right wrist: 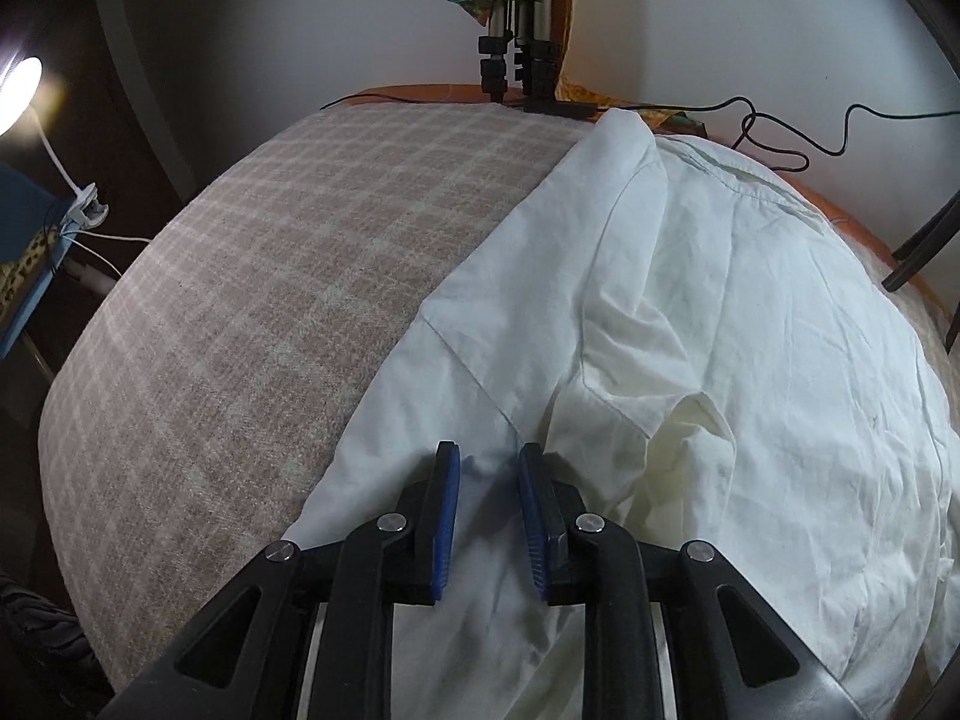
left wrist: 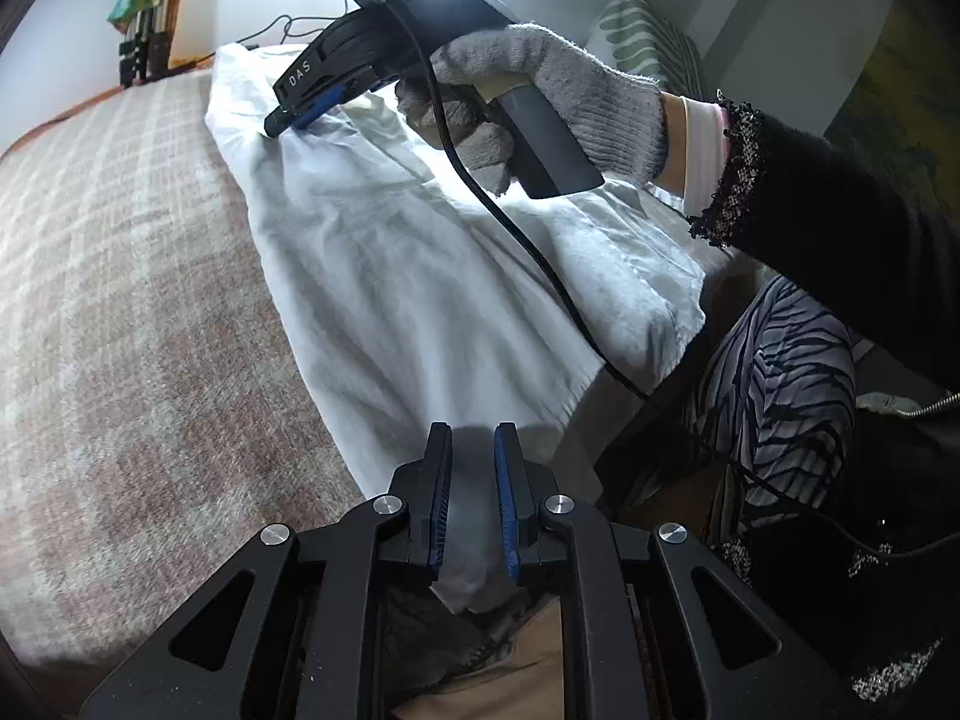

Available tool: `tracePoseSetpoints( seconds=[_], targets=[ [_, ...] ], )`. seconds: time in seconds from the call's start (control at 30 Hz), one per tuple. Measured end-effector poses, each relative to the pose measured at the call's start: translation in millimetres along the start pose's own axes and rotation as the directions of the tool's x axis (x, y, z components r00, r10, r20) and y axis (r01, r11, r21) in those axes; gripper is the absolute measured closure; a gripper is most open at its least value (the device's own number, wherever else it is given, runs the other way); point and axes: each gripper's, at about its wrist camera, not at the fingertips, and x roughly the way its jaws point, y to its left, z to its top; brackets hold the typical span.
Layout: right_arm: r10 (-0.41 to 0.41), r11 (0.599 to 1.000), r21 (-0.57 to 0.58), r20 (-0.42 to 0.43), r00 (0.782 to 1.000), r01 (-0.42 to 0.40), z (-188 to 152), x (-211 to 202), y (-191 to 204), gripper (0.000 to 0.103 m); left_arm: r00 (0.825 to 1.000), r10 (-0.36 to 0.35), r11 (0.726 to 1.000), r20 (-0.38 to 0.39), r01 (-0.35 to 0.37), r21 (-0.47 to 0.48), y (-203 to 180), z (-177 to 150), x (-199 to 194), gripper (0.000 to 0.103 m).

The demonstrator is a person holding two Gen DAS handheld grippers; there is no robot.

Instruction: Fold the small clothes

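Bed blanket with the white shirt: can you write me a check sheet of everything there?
Surface: checked blanket, shirt covering one side.
Job's things: one crumpled white shirt lying on it.
Clutter: nothing seen.
Claws: left claw shut on the shirt's edge; right claw open over the shirt, held by a gloved hand.
Cables: black cable loops behind the shirt; handle cable hangs from the right claw's handle.
Surroundings: tripod legs, lit lamp, striped cushion.

Checked blanket [right wrist: 270,276], lamp [right wrist: 21,90], black cables [right wrist: 780,144], striped cushion [left wrist: 642,42]
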Motion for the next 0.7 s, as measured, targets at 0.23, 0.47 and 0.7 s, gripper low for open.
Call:
tracePoseSetpoints(
  seconds=[0.23,0.47,0.7],
  targets=[
    [0.041,0.995,0.084,0.101,0.994,-0.049,-21.1,-59.6,-26.9,0.068,0.982,0.036,0.999,0.187,-0.041,0.024,-6.5,23.3,-31.4,0.088],
    [-0.019,0.976,0.215,0.188,0.982,-0.022,-63.2,-128.7,-85.5,0.054,0.977,0.011,0.999,0.213,-0.019,0.036,-12.0,58.5,-30.4,0.058],
    [-0.161,0.918,0.39,0.201,0.966,0.072,-127.4,-191.2,-165.6,0.051,0.98,-0.022,0.996,0.198,0.005,0.086,-26.3,84.8,-7.7,0.056]
  ],
)
